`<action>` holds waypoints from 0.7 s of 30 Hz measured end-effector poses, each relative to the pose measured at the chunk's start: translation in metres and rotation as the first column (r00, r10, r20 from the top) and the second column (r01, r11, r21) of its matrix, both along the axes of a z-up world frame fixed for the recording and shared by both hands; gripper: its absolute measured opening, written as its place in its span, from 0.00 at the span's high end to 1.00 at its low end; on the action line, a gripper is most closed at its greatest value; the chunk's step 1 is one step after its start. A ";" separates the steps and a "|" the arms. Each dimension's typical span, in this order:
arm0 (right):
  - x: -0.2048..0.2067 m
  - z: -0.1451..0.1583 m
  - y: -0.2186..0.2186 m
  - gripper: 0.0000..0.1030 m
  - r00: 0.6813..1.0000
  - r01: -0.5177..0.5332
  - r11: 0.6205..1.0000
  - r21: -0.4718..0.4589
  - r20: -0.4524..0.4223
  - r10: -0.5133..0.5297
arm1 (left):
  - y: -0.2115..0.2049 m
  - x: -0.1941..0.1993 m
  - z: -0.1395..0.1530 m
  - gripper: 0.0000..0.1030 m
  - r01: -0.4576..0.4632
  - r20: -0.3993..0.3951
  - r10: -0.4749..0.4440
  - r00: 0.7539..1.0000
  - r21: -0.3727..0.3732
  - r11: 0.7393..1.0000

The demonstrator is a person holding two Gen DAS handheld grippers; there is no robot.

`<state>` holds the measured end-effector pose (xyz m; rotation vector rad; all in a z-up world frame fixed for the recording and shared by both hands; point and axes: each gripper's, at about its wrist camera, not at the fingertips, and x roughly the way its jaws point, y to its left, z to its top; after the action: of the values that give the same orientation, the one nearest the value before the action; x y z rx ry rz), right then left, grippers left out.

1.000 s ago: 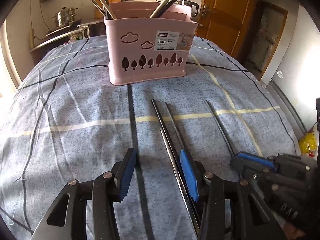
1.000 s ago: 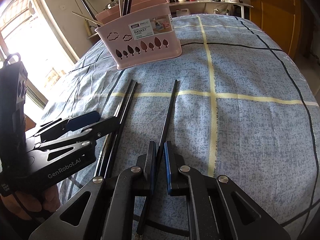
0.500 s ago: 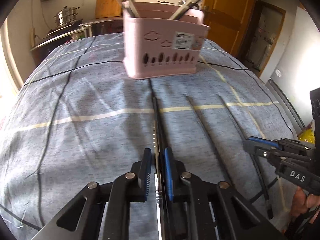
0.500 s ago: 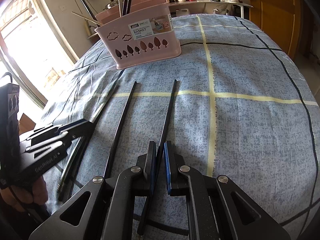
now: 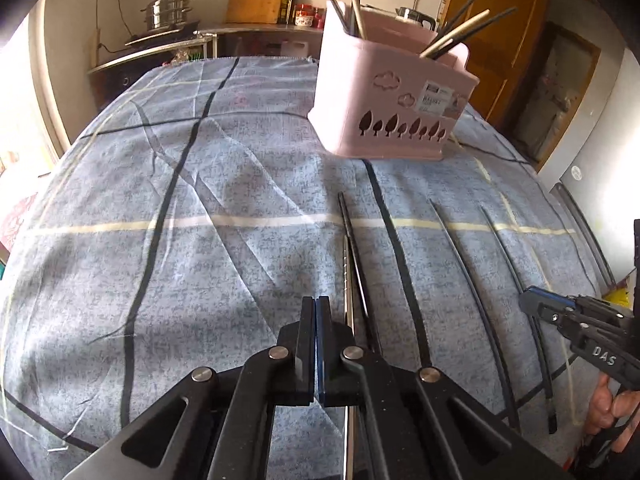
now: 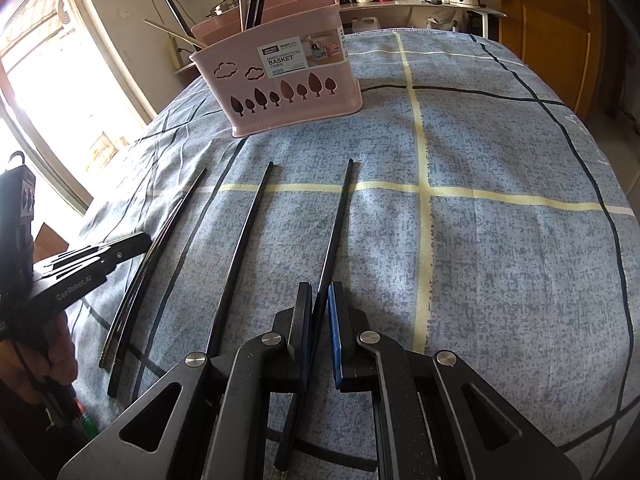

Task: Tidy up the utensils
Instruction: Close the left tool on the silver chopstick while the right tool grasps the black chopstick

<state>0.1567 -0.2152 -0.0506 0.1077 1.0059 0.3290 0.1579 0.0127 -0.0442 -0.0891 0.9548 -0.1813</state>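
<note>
Desk (image 5: pixel 200 280) under blue checked cloth, nothing moved on it. Pink basket (image 5: pixel 380 120) at the far end, upright, several chopsticks already standing in it.

Left tongs (image 5: pixel 315 320): jaws have just been closing and are now pad to pad, with nothing between them. Half a second ago the steel-and-black pair (image 5: pixel 349 272) sat inside the gap. Now the pair lies flat on the cloth just right of the closed tips and runs under the right finger. Looks like the tongs slid sideways while closing, so I'd call it a missed grab. It probably needs a reopen and re-centre over the pair before any lift.

Right tongs (image 6: pixel 320 300): unchanged, nearly closed and clamped on a black chopstick (image 6: pixel 338 216) that points toward the basket, far end apparently down on the cloth, not lifted yet.

Loose black chopstick (image 6: pixel 244 240) lies between the two, untouched.

So three sticks still need to go in and one is gripped.
</note>
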 end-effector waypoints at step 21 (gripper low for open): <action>0.003 -0.002 0.001 0.93 1.000 -0.005 1.000 -0.017 0.004 0.006 | -0.015 0.010 -0.003 0.86 0.108 -0.035 -0.107 0.994 0.032 0.994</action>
<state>0.1593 -0.2140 -0.0523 0.0892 1.0046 0.3258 0.1677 -0.0026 -0.0472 -0.0099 0.9959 -0.2637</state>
